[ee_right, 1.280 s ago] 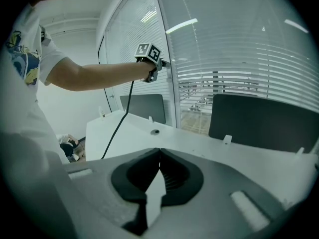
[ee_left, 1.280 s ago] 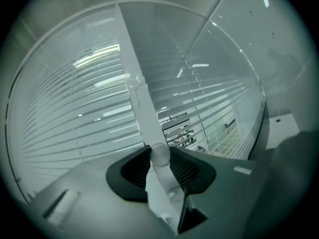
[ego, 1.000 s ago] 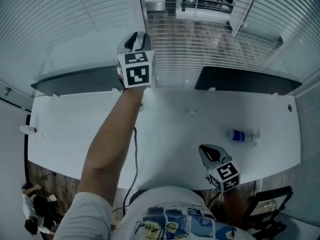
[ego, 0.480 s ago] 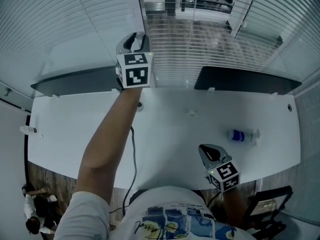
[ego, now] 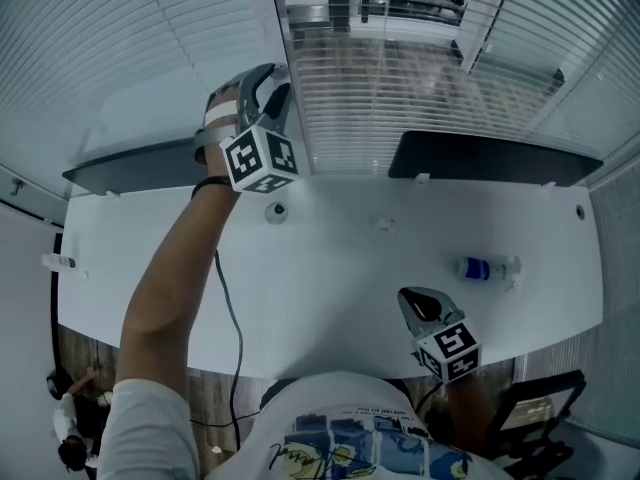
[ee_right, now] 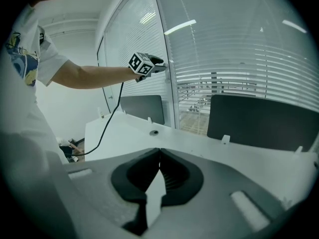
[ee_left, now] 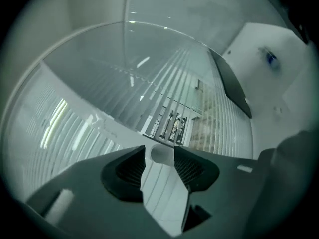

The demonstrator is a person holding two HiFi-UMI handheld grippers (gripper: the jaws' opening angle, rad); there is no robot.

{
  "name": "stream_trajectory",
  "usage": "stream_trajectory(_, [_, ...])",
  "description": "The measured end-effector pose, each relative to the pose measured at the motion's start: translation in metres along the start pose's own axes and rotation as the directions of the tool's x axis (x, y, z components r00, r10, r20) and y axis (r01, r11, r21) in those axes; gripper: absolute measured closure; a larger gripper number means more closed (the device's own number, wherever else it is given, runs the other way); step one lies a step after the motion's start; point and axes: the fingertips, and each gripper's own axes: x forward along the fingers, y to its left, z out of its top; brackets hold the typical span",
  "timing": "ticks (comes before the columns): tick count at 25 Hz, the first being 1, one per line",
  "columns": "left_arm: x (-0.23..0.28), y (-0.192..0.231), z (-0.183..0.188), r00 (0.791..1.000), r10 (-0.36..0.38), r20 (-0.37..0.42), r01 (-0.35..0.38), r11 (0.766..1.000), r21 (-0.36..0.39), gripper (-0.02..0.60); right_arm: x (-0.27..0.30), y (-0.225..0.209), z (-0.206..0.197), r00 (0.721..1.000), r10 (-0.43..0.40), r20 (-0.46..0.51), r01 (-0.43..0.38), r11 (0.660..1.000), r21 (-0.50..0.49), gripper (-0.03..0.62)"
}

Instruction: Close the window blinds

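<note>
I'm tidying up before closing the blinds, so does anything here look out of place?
One thing: the clear plastic bottle with a blue label lies on its side on the white desk, toward its right end. No spill shows around it. The white slatted middle blind stands open.

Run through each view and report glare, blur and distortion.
Head view: dim, bluish, sharp; fisheye bows the desk edge. Left gripper view: black round vignette, light streaks glaring on the glass, blinds curved. Right gripper view: same vignette, ceiling-light reflections on the window, the right claw soft up close.
</note>
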Motion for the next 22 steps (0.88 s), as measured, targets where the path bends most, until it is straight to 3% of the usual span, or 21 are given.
stream_trajectory(2, [0.003,-0.002,-0.002,1.000,-0.019,-0.012,0.021,0.987,0.157,0.391,0.000,0.001,-0.001,1.000,0.001,-0.004,-0.001,1.000,0.003,0.591])
stream_trajectory(4, [0.007,-0.004,-0.003,0.999,-0.030,-0.027,0.037,0.957,0.289,0.391,0.000,0.002,-0.002,1.000,0.004,-0.006,-0.004,1.000,0.005,0.591])
stream_trajectory(8, [0.012,-0.010,-0.004,0.998,-0.018,-0.052,0.043,0.846,0.531,0.391,0.001,0.003,-0.001,1.000,0.006,-0.003,-0.006,1.000,0.004,0.591])
stream_trajectory(9, [0.014,-0.010,-0.006,0.998,-0.013,-0.063,0.046,0.824,0.565,0.391,0.001,0.003,0.000,1.000,0.006,-0.002,-0.006,1.000,0.003,0.591])
stream_trajectory(12, [0.018,-0.011,-0.009,0.997,-0.006,-0.082,0.055,0.787,0.614,0.395,0.001,0.002,0.000,1.000,0.003,-0.002,-0.003,1.000,0.004,0.591])
stream_trajectory(16, [0.015,0.000,0.002,0.996,0.083,-0.044,-0.030,0.720,0.694,0.444,0.001,0.001,-0.002,1.000,-0.002,-0.006,0.002,1.000,0.005,0.591])
stream_trajectory(18, [0.014,-0.002,0.002,0.995,0.080,-0.053,-0.023,0.735,0.678,0.451,0.001,0.001,-0.002,1.000,-0.001,-0.007,0.001,1.000,0.004,0.591])
stream_trajectory(20, [0.015,-0.010,-0.004,0.996,0.038,-0.086,0.024,0.779,0.627,0.451,0.002,0.001,0.000,1.000,0.000,-0.005,0.000,1.000,0.004,0.591])
stream_trajectory(22, [0.015,-0.013,-0.006,0.996,0.025,-0.083,0.027,0.823,0.568,0.451,0.003,0.002,0.001,1.000,0.002,-0.004,-0.002,1.000,0.001,0.591])
